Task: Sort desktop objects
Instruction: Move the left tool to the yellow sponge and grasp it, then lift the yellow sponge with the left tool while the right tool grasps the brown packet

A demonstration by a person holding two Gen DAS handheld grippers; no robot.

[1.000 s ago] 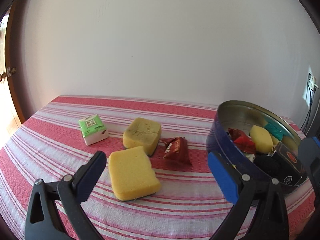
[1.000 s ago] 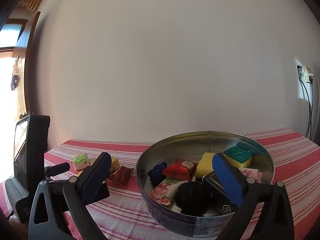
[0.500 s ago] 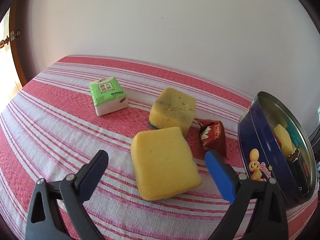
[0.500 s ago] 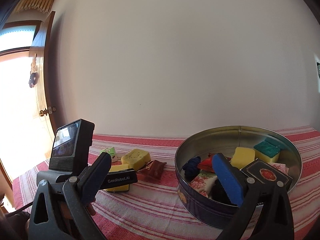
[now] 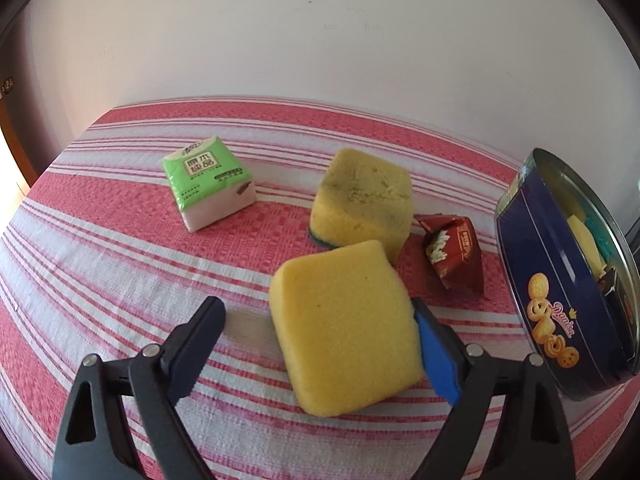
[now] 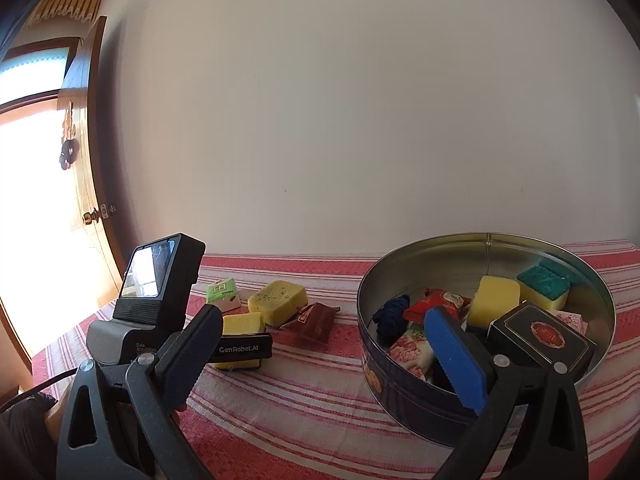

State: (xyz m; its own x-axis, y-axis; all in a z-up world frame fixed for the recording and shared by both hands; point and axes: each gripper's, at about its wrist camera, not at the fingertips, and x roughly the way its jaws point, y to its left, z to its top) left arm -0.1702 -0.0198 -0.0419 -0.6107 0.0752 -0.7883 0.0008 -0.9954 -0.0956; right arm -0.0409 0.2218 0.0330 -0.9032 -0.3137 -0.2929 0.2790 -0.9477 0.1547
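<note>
A plain yellow sponge (image 5: 344, 324) lies on the striped tablecloth between the fingers of my left gripper (image 5: 316, 312). Its jaws are closing: the blue right pad (image 5: 436, 352) touches the sponge's side, while the left finger still stands apart from it. Behind lie a second yellow sponge (image 5: 362, 196) with a green underside, a green tissue pack (image 5: 208, 184) and a red candy wrapper (image 5: 454, 254). The round blue tin (image 5: 536, 280) stands at the right. My right gripper (image 6: 322, 320) hangs open and empty just in front of the tin (image 6: 400, 364).
The tin holds several things: sponges (image 6: 496, 296), a black box (image 6: 540, 334), a dark blue bundle (image 6: 390, 312) and snack packets. A white wall runs behind the table. A wooden door (image 6: 86, 184) is at the far left.
My left gripper has come down and forward over the plain yellow sponge, and its jaws have narrowed around it. The right view has swung left, so the tin now sits further right.
</note>
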